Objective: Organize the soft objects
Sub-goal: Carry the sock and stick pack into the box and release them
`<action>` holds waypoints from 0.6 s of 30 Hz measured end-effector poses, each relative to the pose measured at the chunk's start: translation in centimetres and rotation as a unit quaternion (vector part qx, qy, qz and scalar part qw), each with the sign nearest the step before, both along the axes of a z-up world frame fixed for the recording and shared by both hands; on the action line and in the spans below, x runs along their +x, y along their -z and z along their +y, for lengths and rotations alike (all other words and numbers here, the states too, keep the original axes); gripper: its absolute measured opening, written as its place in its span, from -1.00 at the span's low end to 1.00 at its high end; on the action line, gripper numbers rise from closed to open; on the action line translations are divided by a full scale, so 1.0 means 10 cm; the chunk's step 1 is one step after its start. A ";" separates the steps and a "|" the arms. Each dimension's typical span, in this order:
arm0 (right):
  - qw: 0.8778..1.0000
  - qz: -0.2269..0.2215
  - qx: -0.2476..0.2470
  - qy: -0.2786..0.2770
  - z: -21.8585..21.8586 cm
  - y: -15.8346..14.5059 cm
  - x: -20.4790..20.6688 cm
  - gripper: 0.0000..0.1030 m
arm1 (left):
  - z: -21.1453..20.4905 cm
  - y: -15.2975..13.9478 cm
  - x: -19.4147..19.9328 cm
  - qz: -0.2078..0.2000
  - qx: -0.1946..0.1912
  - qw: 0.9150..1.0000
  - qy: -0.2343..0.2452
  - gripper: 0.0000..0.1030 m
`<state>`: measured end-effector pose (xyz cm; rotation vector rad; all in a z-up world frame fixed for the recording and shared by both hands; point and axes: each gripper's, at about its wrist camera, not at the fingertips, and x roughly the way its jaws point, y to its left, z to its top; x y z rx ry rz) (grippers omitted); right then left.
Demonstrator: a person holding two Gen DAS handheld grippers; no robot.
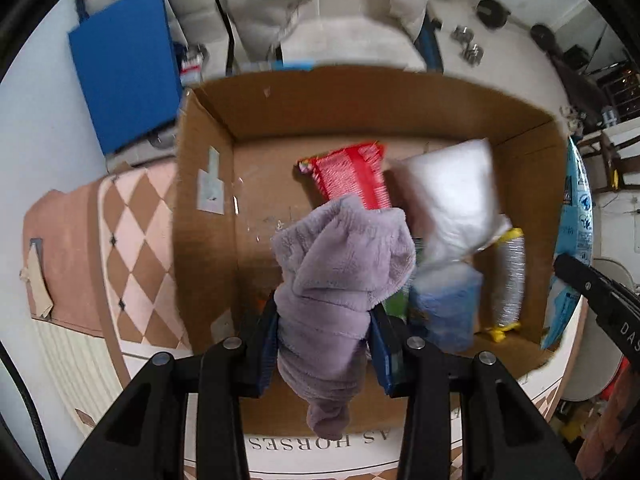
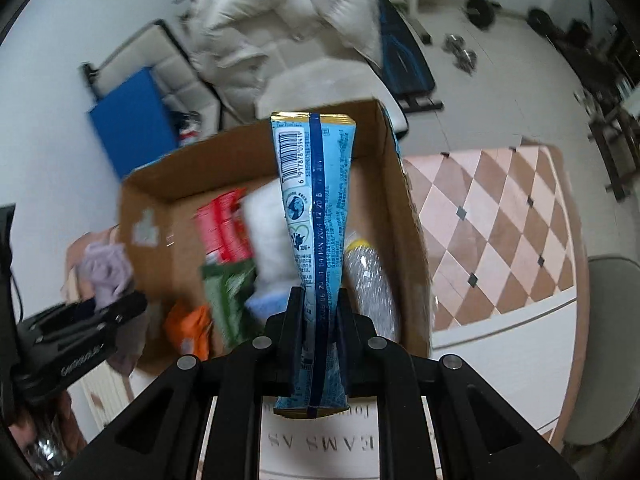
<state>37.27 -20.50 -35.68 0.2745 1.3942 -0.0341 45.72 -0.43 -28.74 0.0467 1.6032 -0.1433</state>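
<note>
The lilac cloth (image 1: pixel 340 276) hangs clamped in the left hand-held gripper (image 1: pixel 326 344) above the near side of the cardboard box (image 1: pixel 208 152). The right hand-held gripper (image 2: pixel 318 320) pinches a blue packet (image 2: pixel 316 216) over the box's right part. Both seem ready for dropping: lower, then release.

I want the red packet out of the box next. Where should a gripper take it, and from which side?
Probably the red packet's upper free half, coming from above: it lies flat on the cardboard box floor, its near end hidden behind the purple cloth, white bag close beside it.

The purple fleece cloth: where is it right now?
The purple fleece cloth is clamped in the left gripper, above the cardboard box, in front of the red packet.
</note>
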 end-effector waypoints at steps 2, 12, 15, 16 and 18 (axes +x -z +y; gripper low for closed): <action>1.000 0.017 -0.004 0.007 0.02 0.31 0.10 -0.69 | 0.00 0.21 0.09 0.023 0.004 1.000 0.003 -0.29; 0.995 0.086 -0.039 0.021 0.11 1.10 0.36 -0.70 | 0.00 0.70 0.25 0.072 0.027 0.997 0.003 -0.28; 0.994 0.097 -0.053 0.016 0.12 1.21 0.38 -0.69 | -0.01 0.80 0.24 0.081 0.033 0.996 0.006 -0.26; 0.993 0.102 -0.059 0.010 0.15 1.24 0.38 -0.70 | -0.01 0.83 0.23 0.084 0.032 0.996 0.004 -0.26; 0.992 0.108 -0.070 0.000 0.20 1.27 0.36 -0.69 | 0.00 0.85 0.22 0.089 0.031 0.996 -0.001 -0.25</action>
